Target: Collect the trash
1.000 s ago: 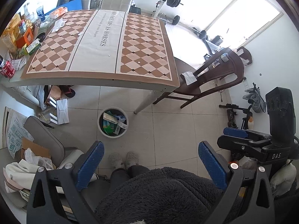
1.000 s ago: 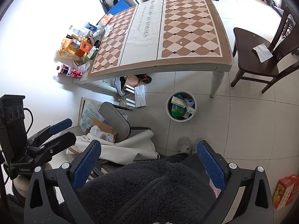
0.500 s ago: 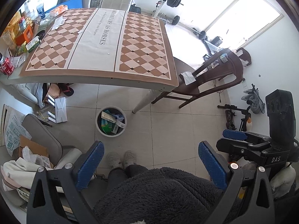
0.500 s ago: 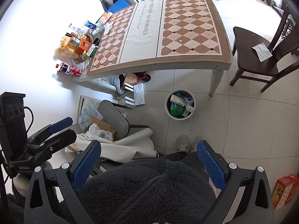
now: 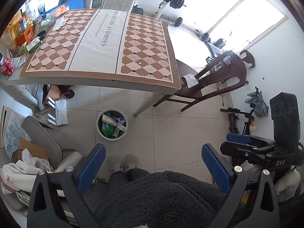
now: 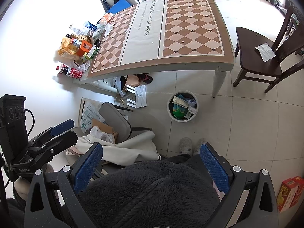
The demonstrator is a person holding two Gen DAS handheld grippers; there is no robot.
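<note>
A round white trash bin (image 5: 112, 124) holding boxes and wrappers stands on the tiled floor by the table leg; it also shows in the right wrist view (image 6: 182, 106). My left gripper (image 5: 153, 168) is open and empty, held high above my lap. My right gripper (image 6: 151, 166) is open and empty too, beside it. A white tissue (image 5: 190, 80) lies on the dark wooden chair seat, also in the right wrist view (image 6: 265, 49). Small white scraps (image 5: 60, 23) lie on the checkered table at its far left.
The checkered table (image 5: 106, 43) has snack boxes, a cola can and bottle along its left edge (image 6: 76, 53). A dark chair (image 5: 209, 79) stands at its right. A grey chair with cloth and cardboard (image 6: 112, 129) is left of my feet. A red box (image 6: 288, 191) lies at the right.
Both grippers rose and drew back slightly, so the table and bin look a bit farther away. Both stay open and empty.
</note>
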